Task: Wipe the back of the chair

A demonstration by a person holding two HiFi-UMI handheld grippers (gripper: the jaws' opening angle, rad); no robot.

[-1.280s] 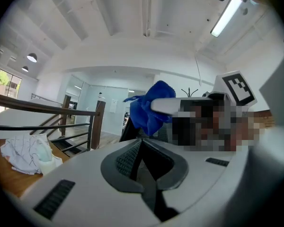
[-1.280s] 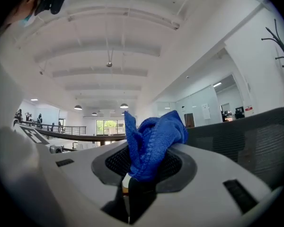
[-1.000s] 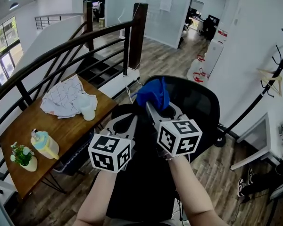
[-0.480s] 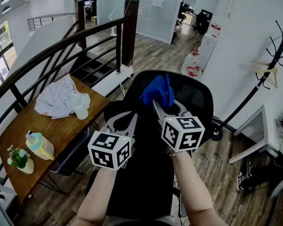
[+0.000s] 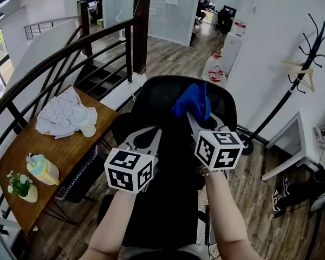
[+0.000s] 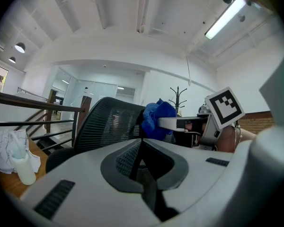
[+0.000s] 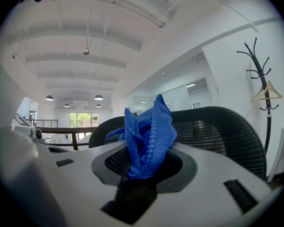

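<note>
Right gripper point(image 5: 197, 115) is clamped on the bunched blue cloth point(image 5: 192, 102), at the top edge of the chair back point(image 5: 162, 93). Left gripper point(image 5: 150, 134) has its jaws together, empty, in front of the backrest. Risks: cloth snags on the mesh and pulls free; the unbraced chair swivels away under pressure.

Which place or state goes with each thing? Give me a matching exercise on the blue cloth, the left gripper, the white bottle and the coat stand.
Things:
1. blue cloth
2. left gripper
3. white bottle
4. coat stand

Places or states:
A. standing on the wooden table
B. jaws together, nothing held
C. on the floor to the right of the chair
D. clamped in the right gripper

Pairs: 1-D, 2-B, 3-A, 4-C
</note>
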